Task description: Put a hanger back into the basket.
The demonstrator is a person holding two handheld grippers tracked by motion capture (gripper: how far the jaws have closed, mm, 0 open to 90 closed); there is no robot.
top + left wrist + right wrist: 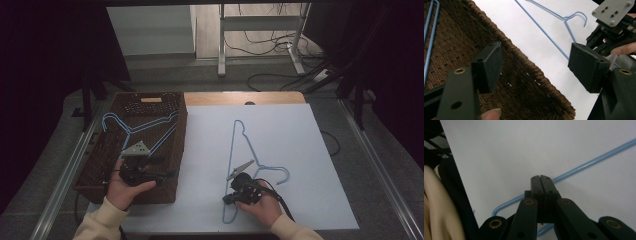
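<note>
A blue wire hanger (233, 145) lies flat on the white table sheet (290, 150), hook toward the right. My right gripper (227, 200) is low over the hanger's near corner, and in the right gripper view its jaws (541, 178) are pressed together on the blue wire (589, 163). A second blue hanger (131, 131) rests in the brown wicker basket (181, 125) on the left. My left gripper (165, 167) hovers over the basket's near right part. Its pads (490, 62) stand wide apart with nothing between them, above the basket rim (524, 57).
The basket takes up the table's left side, and its woven rim runs along the sheet's left edge. A cream sleeve (434, 202) shows at the left of the right gripper view. Beyond the table's far edge are a metal stand (222, 40) and floor cables (270, 47).
</note>
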